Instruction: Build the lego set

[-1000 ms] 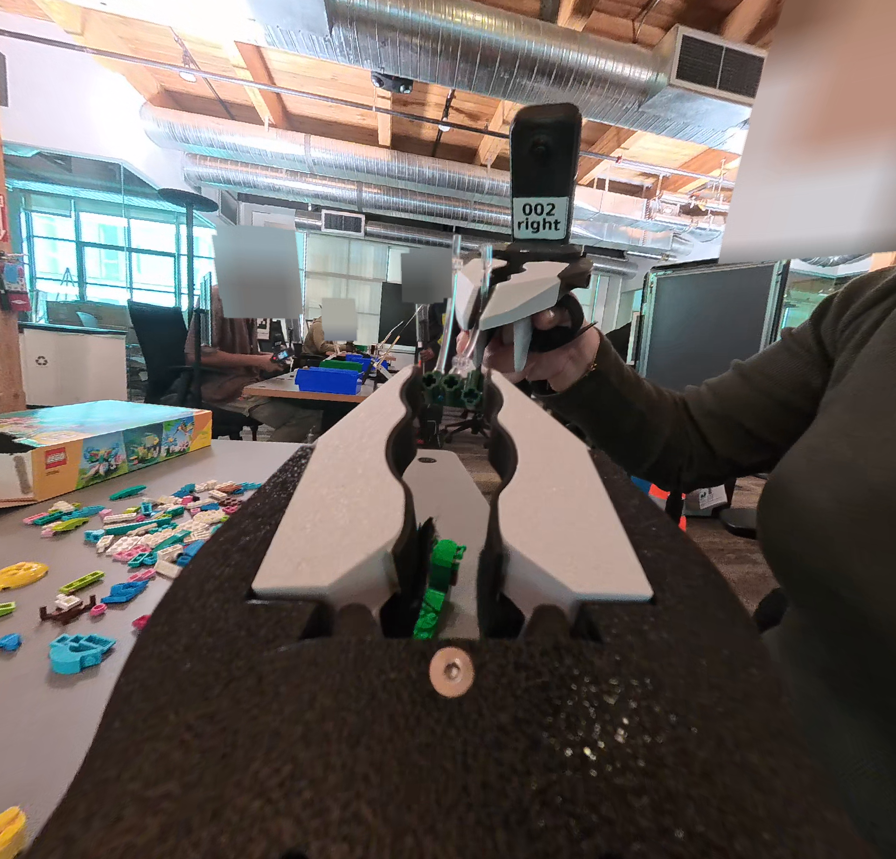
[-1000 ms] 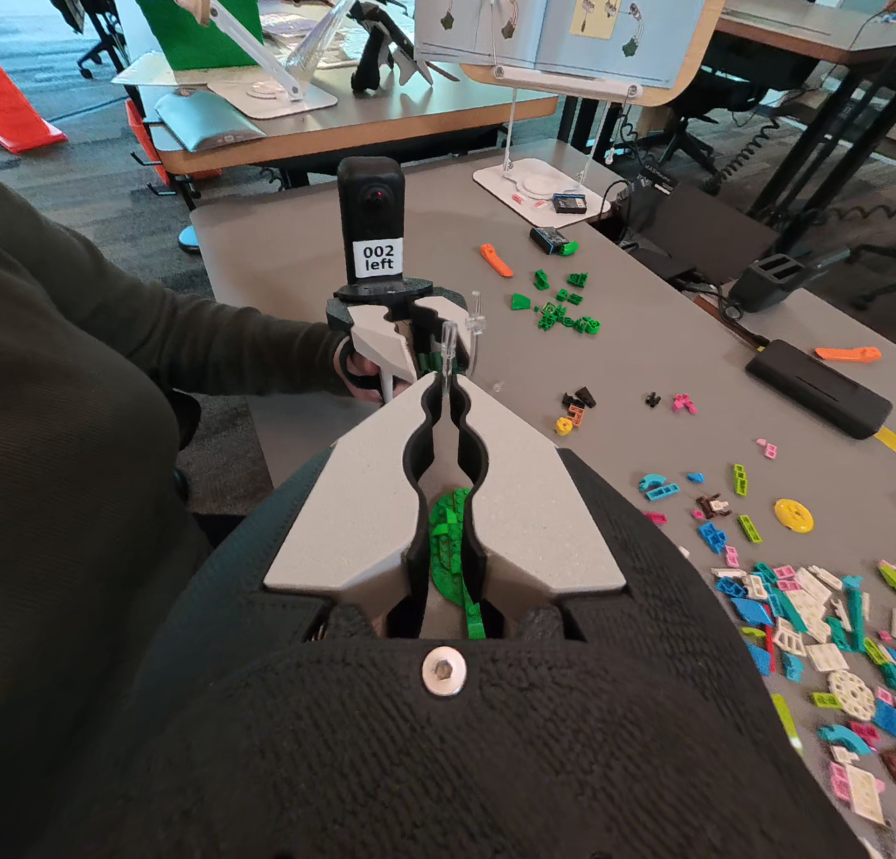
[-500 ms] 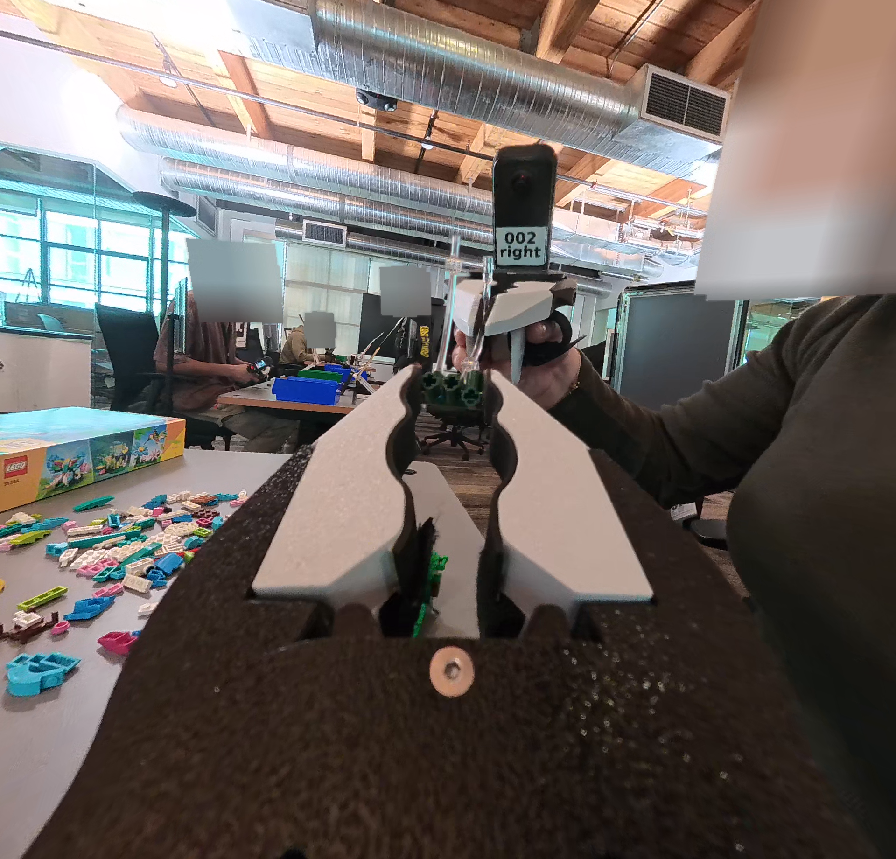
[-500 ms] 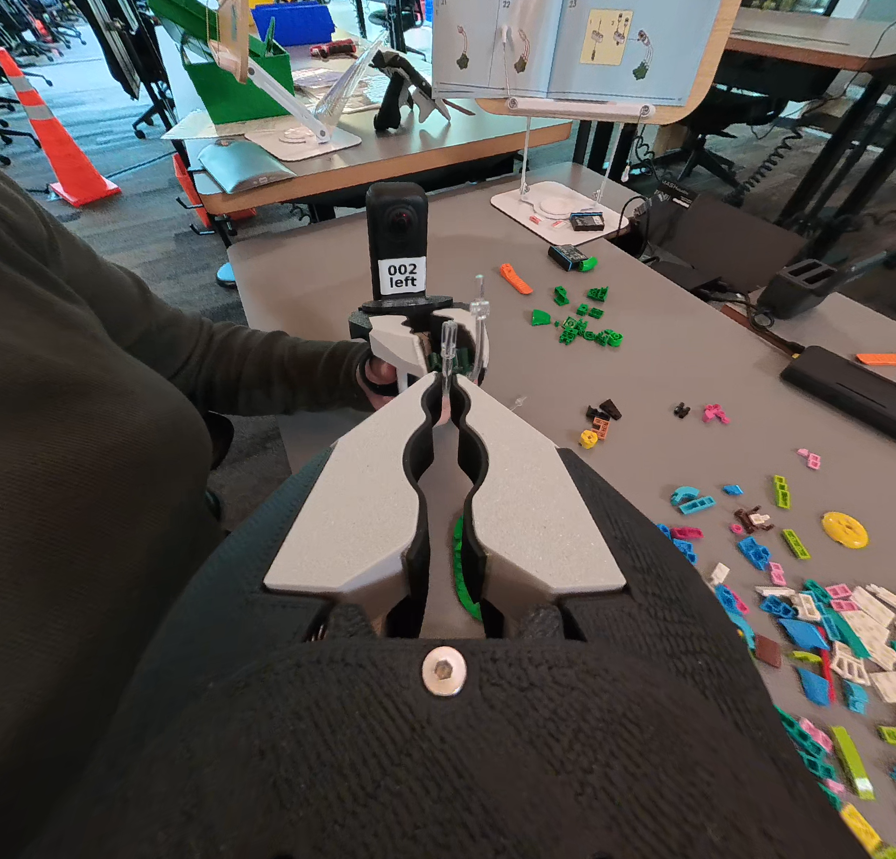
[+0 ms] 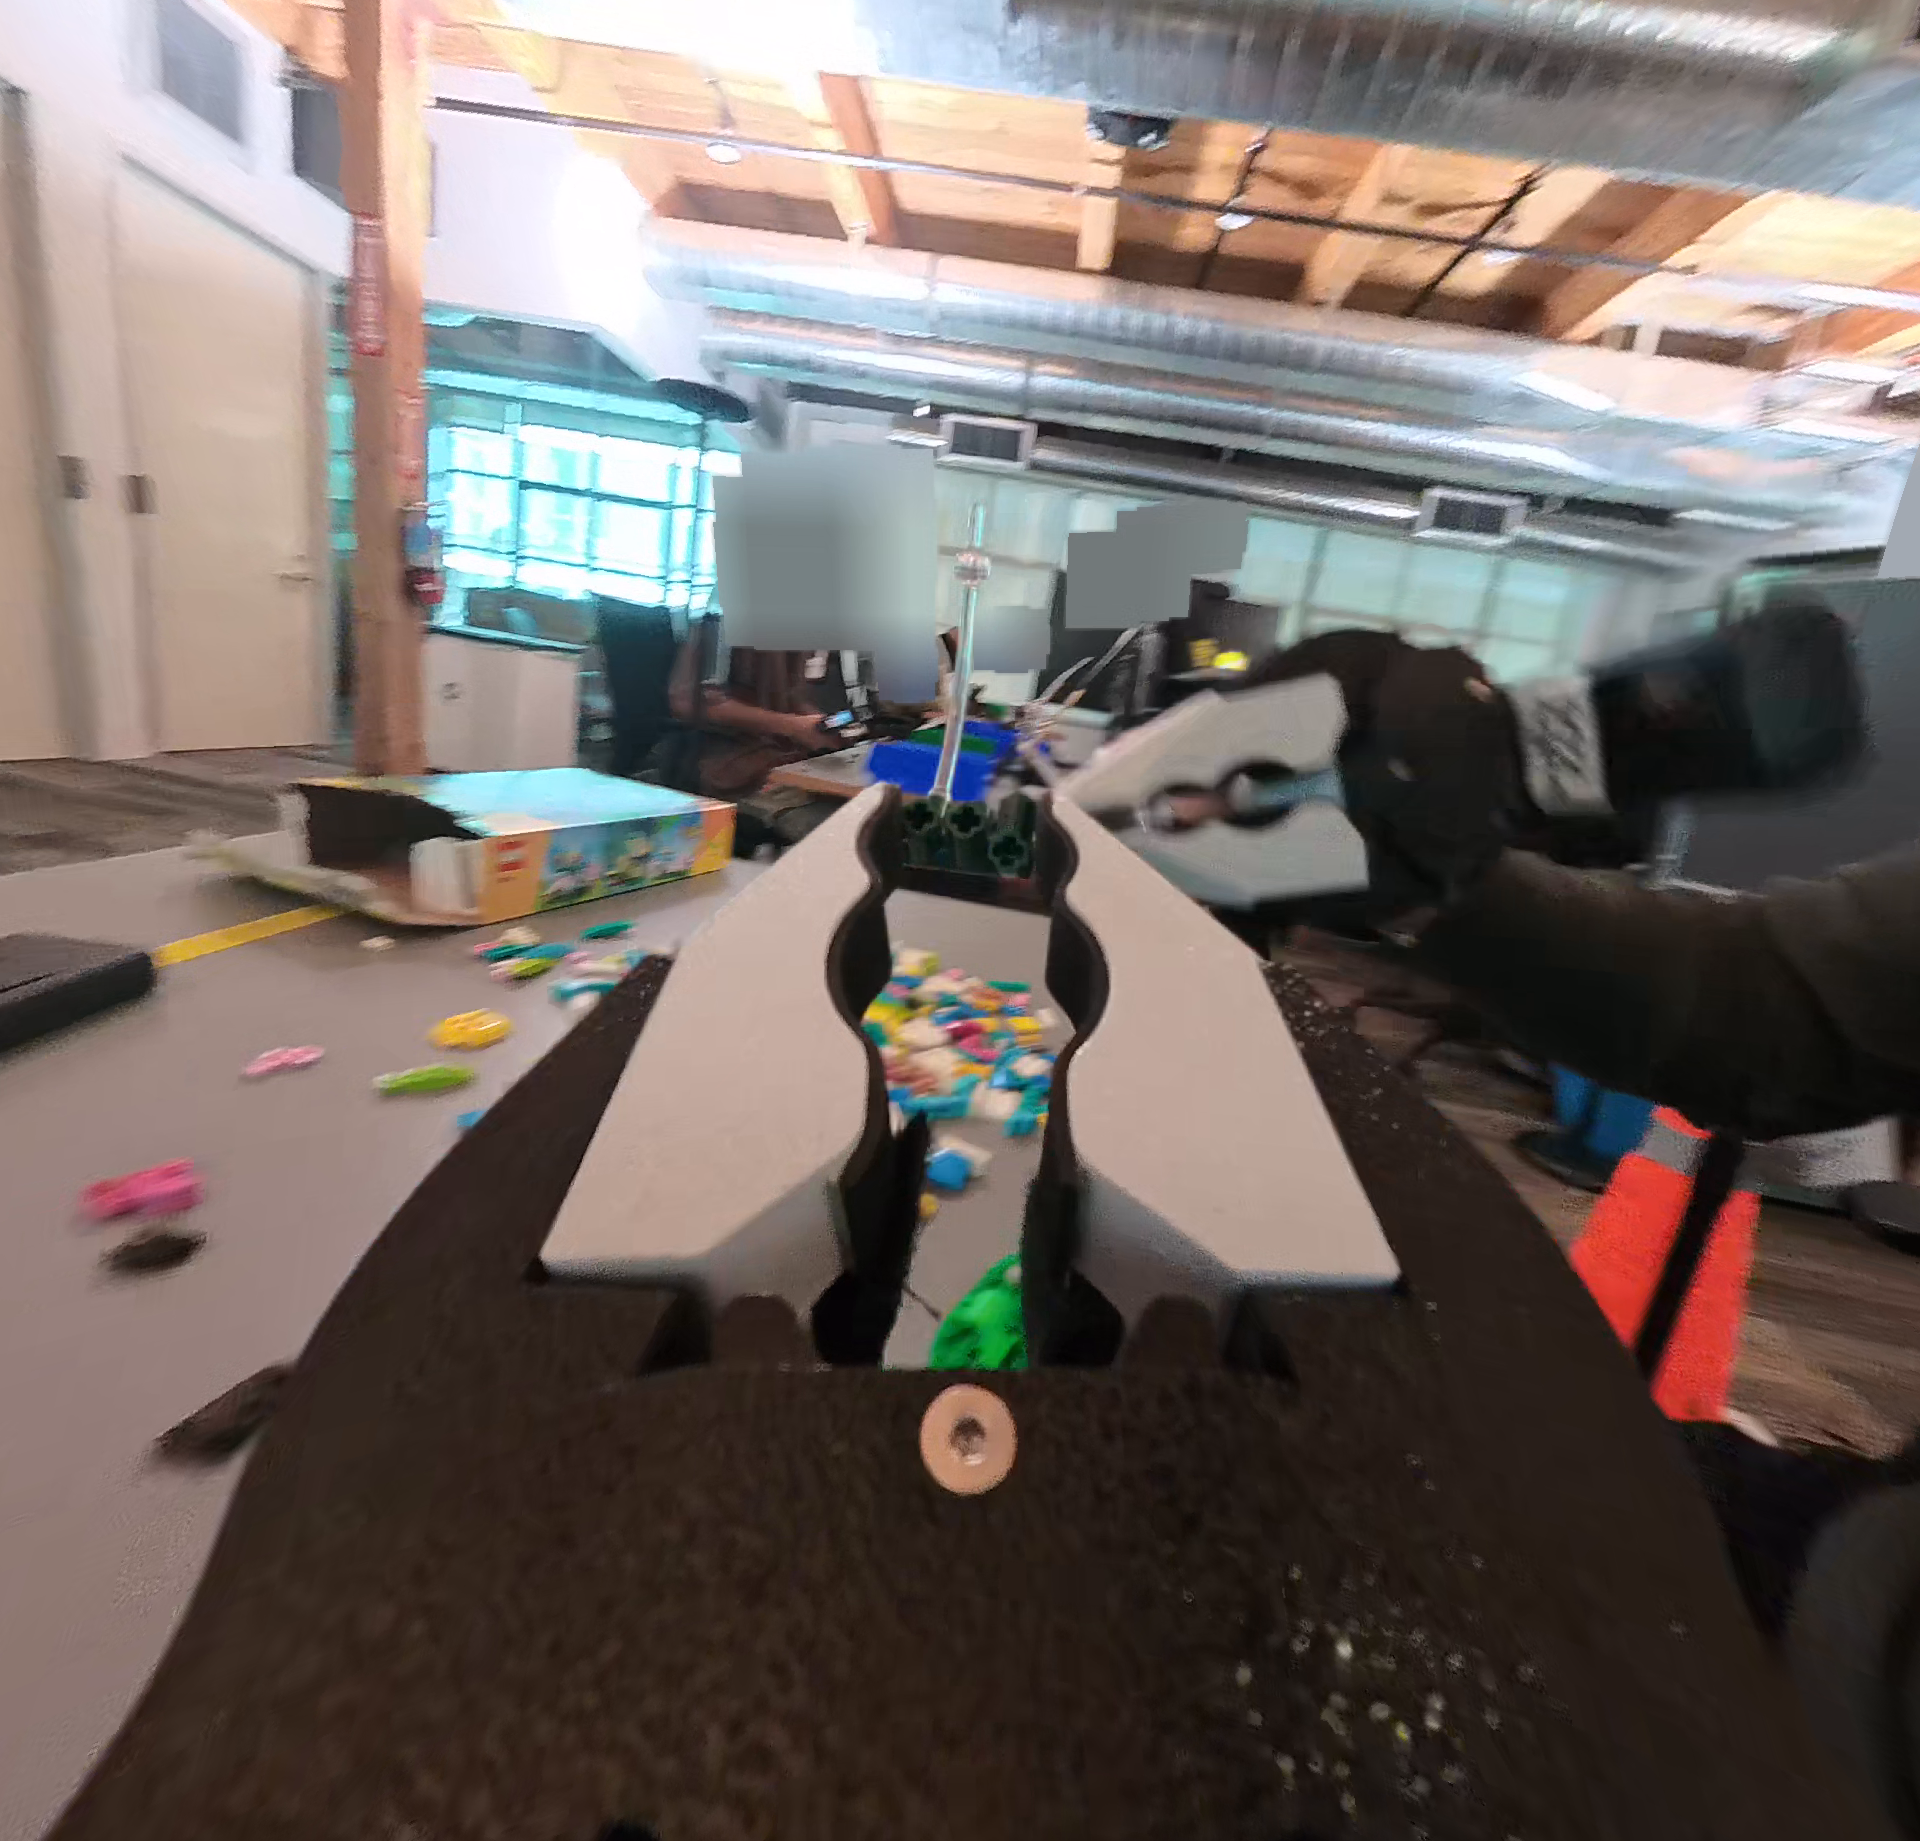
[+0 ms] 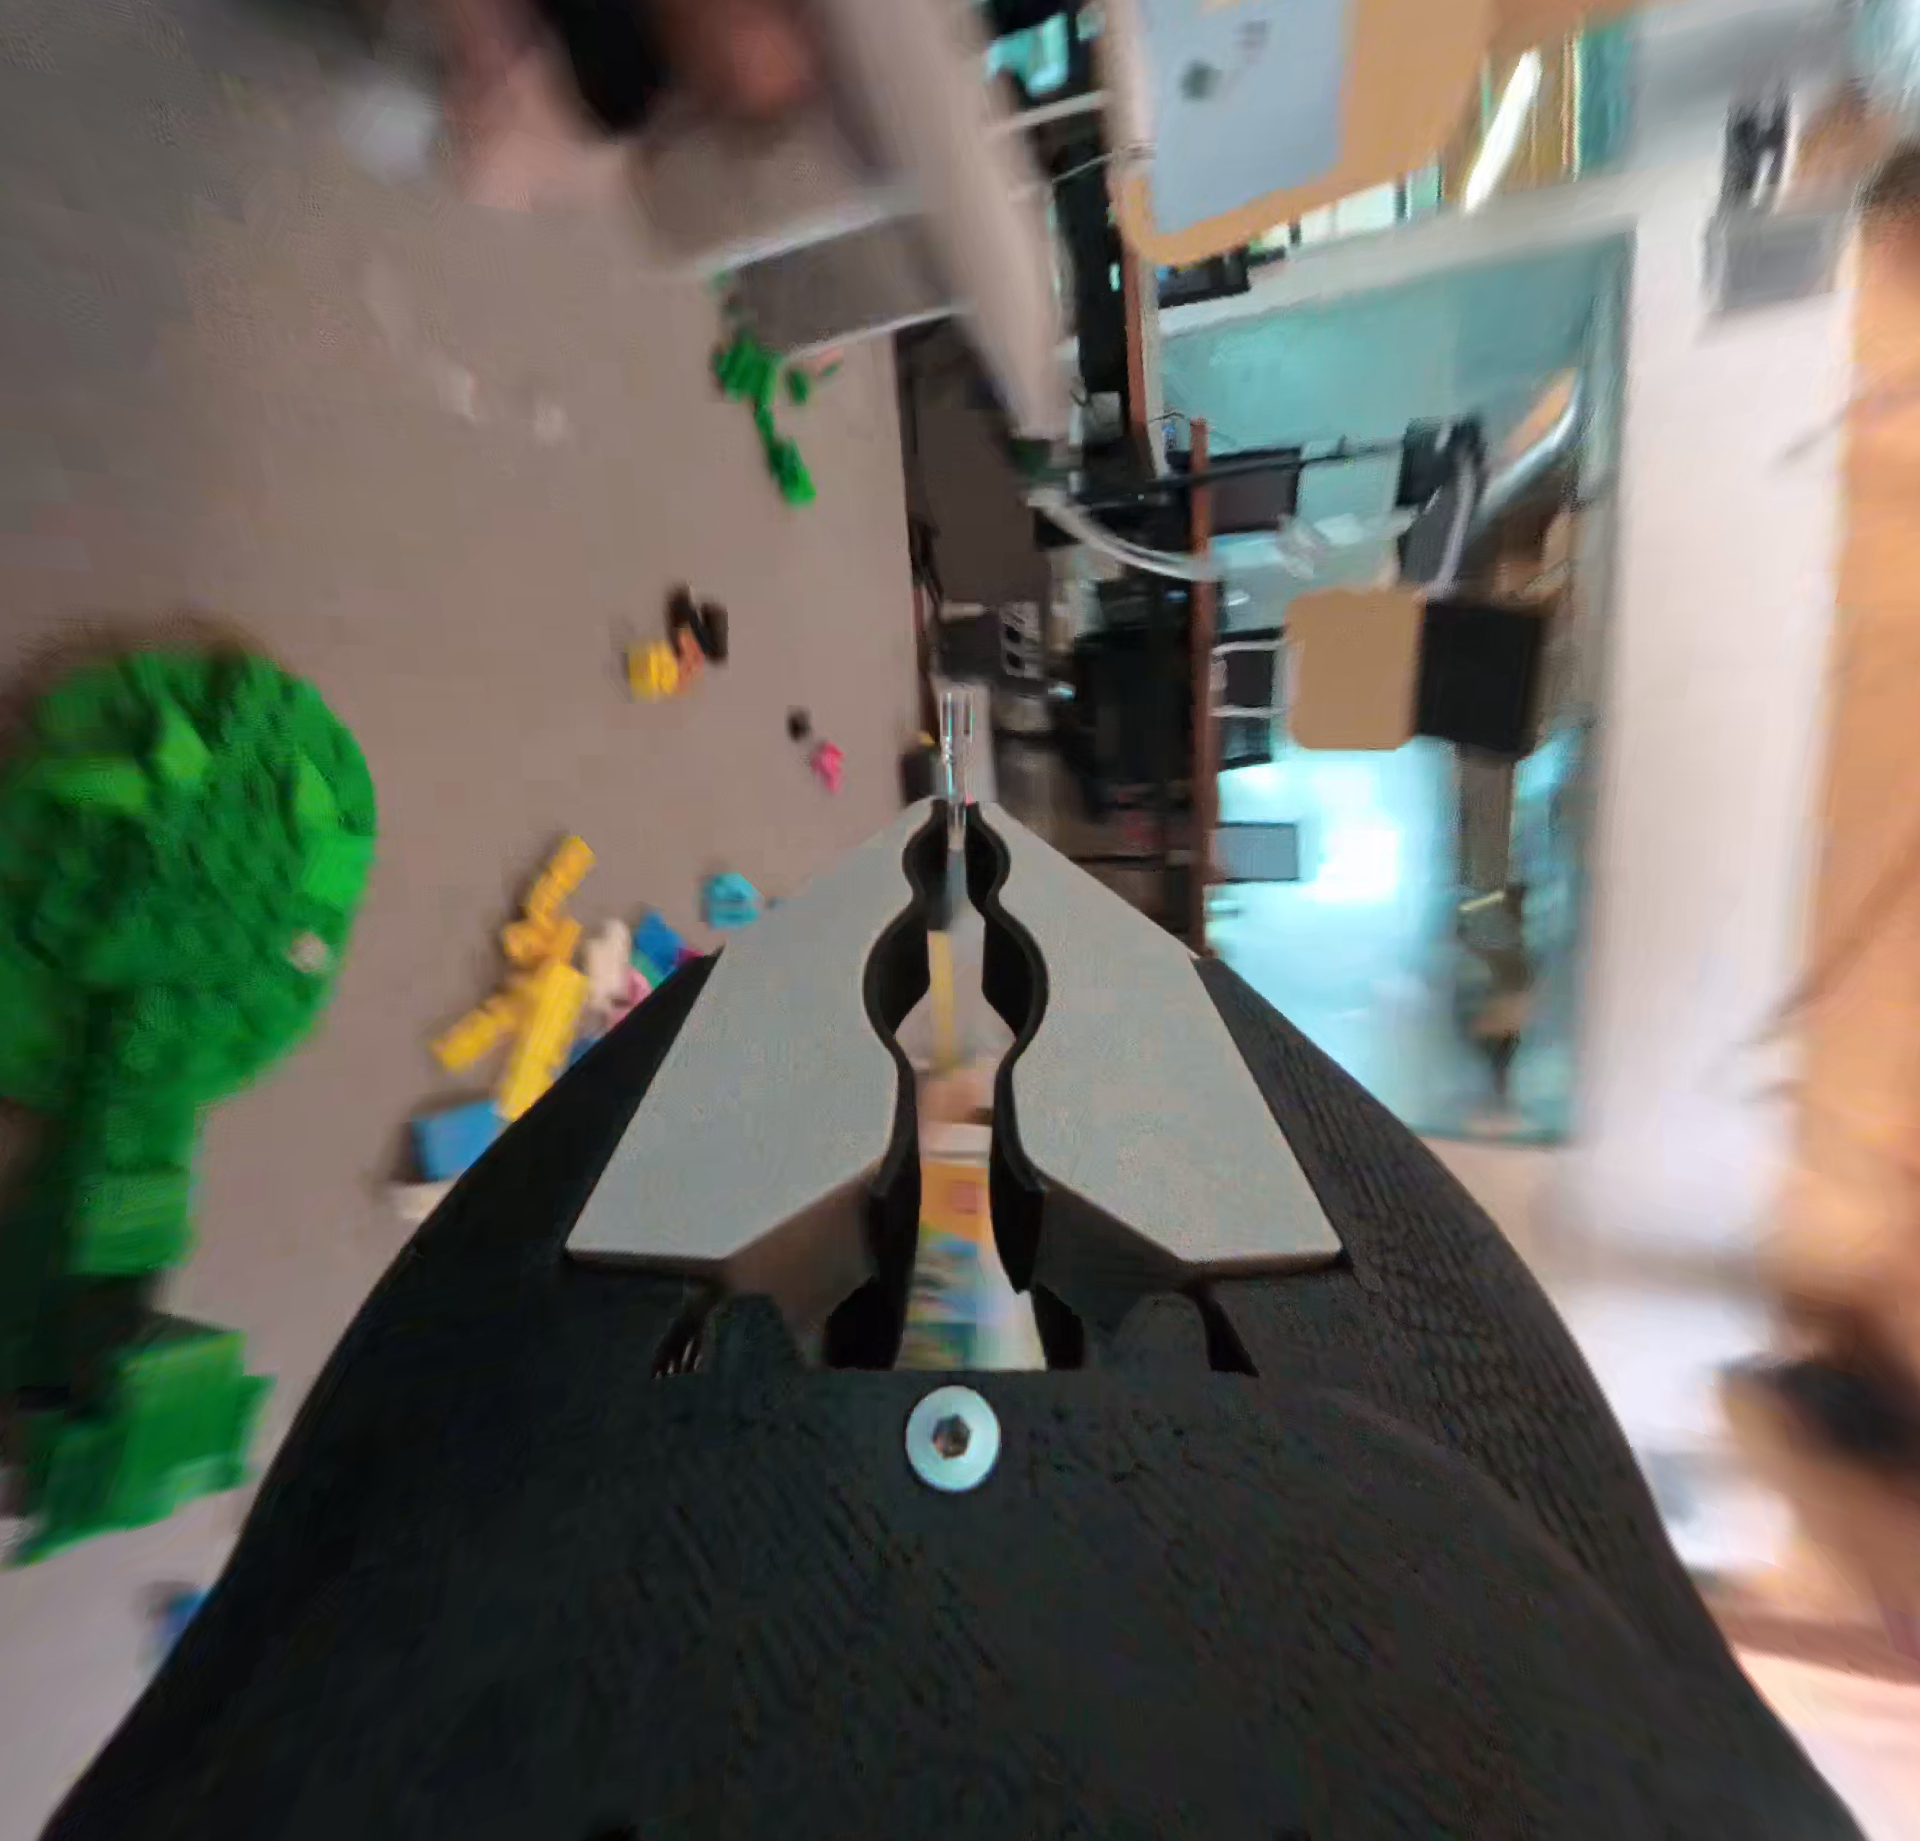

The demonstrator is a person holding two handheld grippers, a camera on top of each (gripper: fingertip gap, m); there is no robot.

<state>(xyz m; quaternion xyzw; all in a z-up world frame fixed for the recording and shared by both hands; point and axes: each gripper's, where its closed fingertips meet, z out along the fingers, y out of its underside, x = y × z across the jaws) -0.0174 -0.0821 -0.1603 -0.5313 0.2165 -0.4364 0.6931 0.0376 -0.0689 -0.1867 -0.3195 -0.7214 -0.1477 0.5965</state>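
My left gripper (image 5: 966, 827) is shut on a small dark green piece (image 5: 966, 844) at its tips. A clear rod (image 5: 963, 669) stands up out of that piece. My right gripper (image 6: 954, 817) is shut on a second clear rod (image 6: 956, 747) that sticks out past its tips. In the left wrist view it (image 5: 1122, 815) is off to the right, rolled on its side and apart from my left gripper. A large green build (image 6: 177, 856) lies on the grey table (image 6: 416, 544) at the left of the right wrist view, which is blurred.
Loose coloured pieces (image 5: 956, 1043) lie on the table under my left gripper. The opened set box (image 5: 540, 835) is behind them. Small green pieces (image 6: 764, 409) and yellow pieces (image 6: 530, 1002) are scattered about. An orange cone (image 5: 1683, 1261) stands on the floor at right. People sit at a far desk. The tips of one gripper are about 7 centimetres away from the tips of the other.
My right gripper has pulled away from the left one with its clear rod and rolled onto its side. My left gripper has swung toward the table with the green piece and one rod.
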